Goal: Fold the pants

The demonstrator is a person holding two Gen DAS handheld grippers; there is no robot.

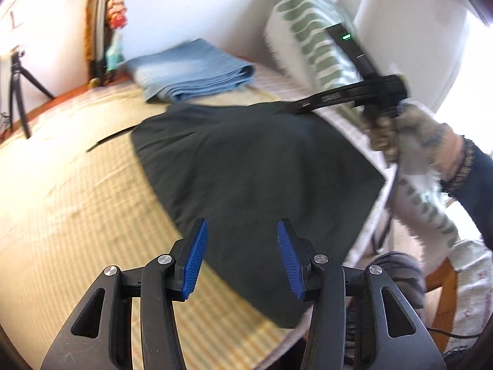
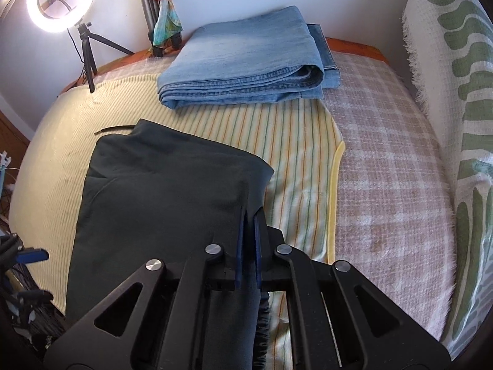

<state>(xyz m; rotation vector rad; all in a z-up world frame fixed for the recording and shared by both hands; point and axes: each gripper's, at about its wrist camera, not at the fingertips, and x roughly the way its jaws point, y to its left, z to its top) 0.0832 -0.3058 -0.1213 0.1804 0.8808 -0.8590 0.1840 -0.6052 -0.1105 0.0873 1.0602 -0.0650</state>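
Viewing from the left wrist first: left gripper (image 1: pixel 240 259) hovering with jaws apart and nothing between the blue pads (image 1: pixel 194 262), just above the near edge of the dark pants (image 1: pixel 246 166). Pants lying folded on the striped yellow sheet (image 1: pixel 77 191) of the bed, a thin drawcord (image 1: pixel 111 137) trailing out at the far left. Right gripper (image 1: pixel 295 104) visible at the far right corner of the garment, held by a gloved hand (image 1: pixel 409 141); picture blurred, so contact not readable from this side. Folded jeans (image 1: pixel 191 67) resting farther back, apart from the dark cloth. Turning to the right wrist: right gripper (image 2: pixel 249 225) with jaws nearly together, a fold of the pants (image 2: pixel 160 191) edge between the pads (image 2: pixel 239 246); whether still pinched or just slackened, cannot tell. Ring light (image 2: pixel 63 0) standing beyond the bed. Handling judgement: cloth soft, limp, light, not fragile, apt to sag and slide on the sheet. Best hold: edges or corners, through all layers, one gripper per corner.
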